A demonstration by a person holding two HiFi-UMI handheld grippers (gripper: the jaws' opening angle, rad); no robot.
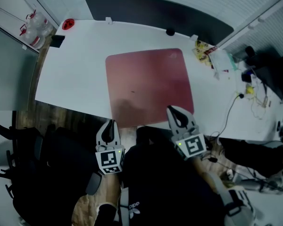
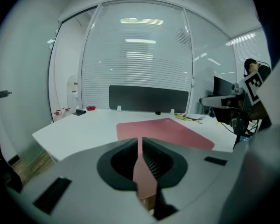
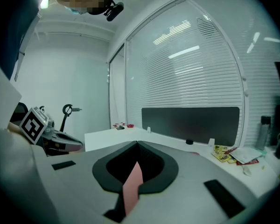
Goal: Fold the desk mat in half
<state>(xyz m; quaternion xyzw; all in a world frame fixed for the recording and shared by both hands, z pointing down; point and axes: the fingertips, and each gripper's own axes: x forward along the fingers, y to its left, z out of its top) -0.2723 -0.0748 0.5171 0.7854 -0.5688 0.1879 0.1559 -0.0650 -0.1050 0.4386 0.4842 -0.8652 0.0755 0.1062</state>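
A dull red desk mat (image 1: 148, 86) lies flat and unfolded on the white table (image 1: 75, 74), its near edge at the table's front edge. My left gripper (image 1: 110, 124) hangs just short of the mat's near left corner, jaws shut and empty. My right gripper (image 1: 172, 110) has its tips over the mat's near right edge, jaws together. In the left gripper view the gripper (image 2: 140, 141) points at the mat (image 2: 163, 129), which shows pink through the thin slit. In the right gripper view the gripper (image 3: 137, 146) shows a strip of mat (image 3: 133, 185) behind the closed tips.
A dark partition panel (image 1: 155, 13) runs along the table's far edge. Papers and small clutter (image 1: 214, 55) sit at the right end, with a cable (image 1: 232, 106) trailing off. A red item (image 1: 68, 23) and a black device (image 1: 57, 41) lie at the far left corner. A black chair (image 1: 28, 173) stands lower left.
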